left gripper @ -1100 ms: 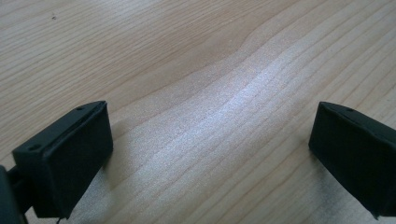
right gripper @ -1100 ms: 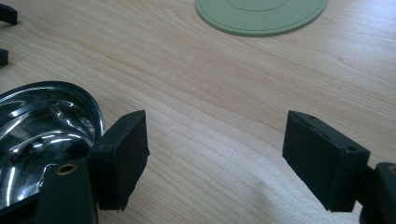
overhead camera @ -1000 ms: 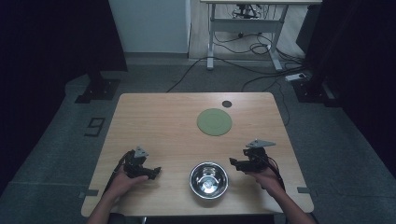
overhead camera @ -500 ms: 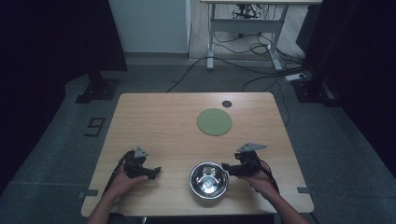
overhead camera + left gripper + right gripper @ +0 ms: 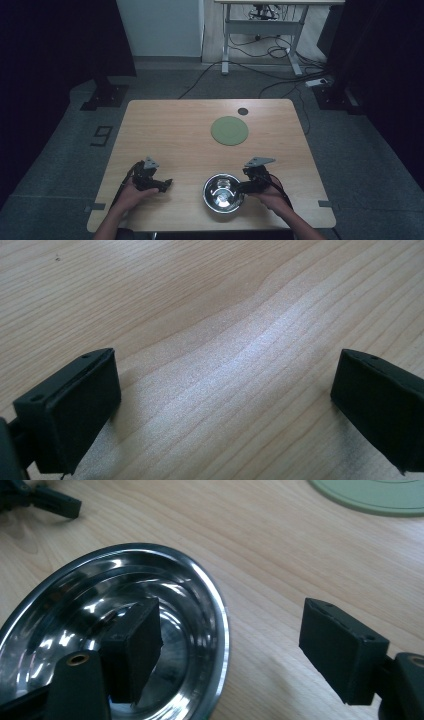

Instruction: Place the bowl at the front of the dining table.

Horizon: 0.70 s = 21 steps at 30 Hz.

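A dim room with dark curtains surrounds a wooden table [image 5: 165,130], on which a green mat [image 5: 229,130] lies toward the far right corner. A steel bowl [image 5: 223,193] rests near the near edge, right of centre. Since a second ago, the right gripper [image 5: 242,188] has been brought in to the bowl's right rim; its jaws stand open astride the rim, one inside and one outside, not yet closed. A grasp seems prepared. The left gripper [image 5: 165,183] has been kept still, open, holding nothing.
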### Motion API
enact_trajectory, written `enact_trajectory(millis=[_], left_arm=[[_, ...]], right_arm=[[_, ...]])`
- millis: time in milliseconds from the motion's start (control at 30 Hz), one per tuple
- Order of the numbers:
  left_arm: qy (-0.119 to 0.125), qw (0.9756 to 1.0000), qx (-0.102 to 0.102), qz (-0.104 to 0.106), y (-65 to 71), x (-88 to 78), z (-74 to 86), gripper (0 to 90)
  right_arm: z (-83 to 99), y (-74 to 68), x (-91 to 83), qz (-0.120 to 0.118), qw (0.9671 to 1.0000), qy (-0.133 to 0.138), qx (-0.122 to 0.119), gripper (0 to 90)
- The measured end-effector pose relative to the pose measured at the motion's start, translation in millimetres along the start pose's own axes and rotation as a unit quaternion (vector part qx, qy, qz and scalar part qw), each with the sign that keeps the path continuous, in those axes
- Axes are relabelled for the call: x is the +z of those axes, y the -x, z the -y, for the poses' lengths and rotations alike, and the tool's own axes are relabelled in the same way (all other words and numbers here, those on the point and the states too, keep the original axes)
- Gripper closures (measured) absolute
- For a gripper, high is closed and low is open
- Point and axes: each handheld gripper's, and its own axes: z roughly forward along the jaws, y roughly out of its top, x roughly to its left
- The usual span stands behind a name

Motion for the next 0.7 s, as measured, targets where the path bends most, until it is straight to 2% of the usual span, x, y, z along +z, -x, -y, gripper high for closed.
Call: enact_trajectory(millis=[233,700], left_arm=[[0.000,1.0000,0.000,0.000,0.0,0.0,0.0,0.0],[0.001,1.0000,0.000,0.000,0.0,0.1,0.1,0.0]], right_arm=[[0.2,-6.8,8.8,-0.005,0.9998,-0.015,-0.009,25.3],[1.3,-6.5,20.3,0.003,0.9991,-0.041,-0.012,25.9]])
